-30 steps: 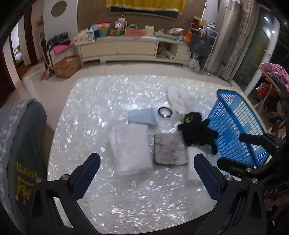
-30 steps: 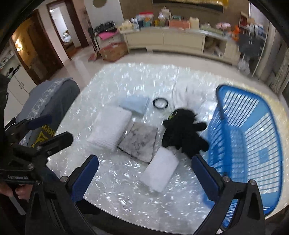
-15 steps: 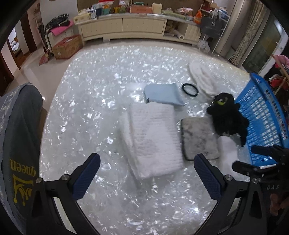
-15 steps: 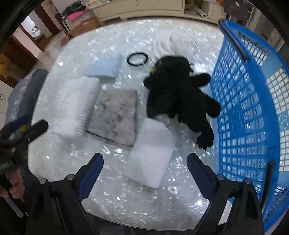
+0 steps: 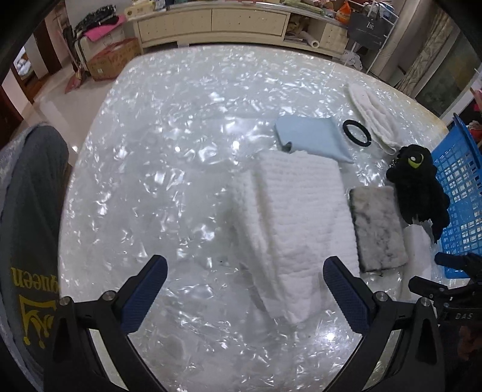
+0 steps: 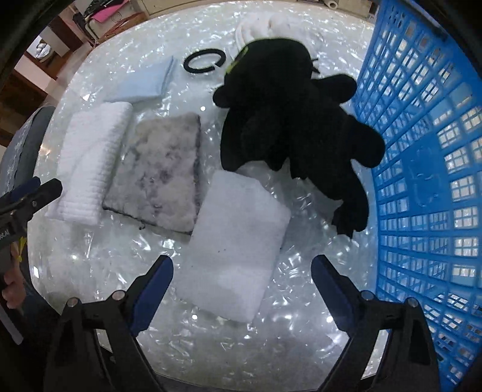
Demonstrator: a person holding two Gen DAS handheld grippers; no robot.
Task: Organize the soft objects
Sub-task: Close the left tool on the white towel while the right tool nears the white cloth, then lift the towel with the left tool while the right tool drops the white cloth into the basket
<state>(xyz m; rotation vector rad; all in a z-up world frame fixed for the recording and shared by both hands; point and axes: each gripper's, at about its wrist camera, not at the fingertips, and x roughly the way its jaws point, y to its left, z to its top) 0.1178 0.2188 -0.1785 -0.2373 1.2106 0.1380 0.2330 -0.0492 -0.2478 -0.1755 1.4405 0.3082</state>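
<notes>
Soft items lie on a pearly table. A folded white ribbed towel [image 5: 298,217] [image 6: 90,159] lies just ahead of my left gripper [image 5: 245,280], which is open and empty. A grey mottled pad [image 5: 376,226] [image 6: 162,172] lies right of it. A small white folded cloth [image 6: 238,241] lies between the fingers of my right gripper [image 6: 242,282], which is open and empty above it. A black plush toy [image 6: 295,120] [image 5: 418,184] lies against the blue basket [image 6: 427,150] [image 5: 458,187]. A light blue cloth [image 5: 313,138] [image 6: 147,81] and a white cloth [image 5: 370,114] lie farther back.
A black ring [image 5: 357,132] [image 6: 205,60] lies between the blue cloth and the white cloth. A grey chair back [image 5: 27,226] stands at the table's left edge. A long cabinet [image 5: 211,24] stands across the floor beyond the table.
Both grippers have moved forward and down toward the table. The left one has closed in on the white ribbed towel, the right one on the small white cloth. Nothing has been grasped.
</notes>
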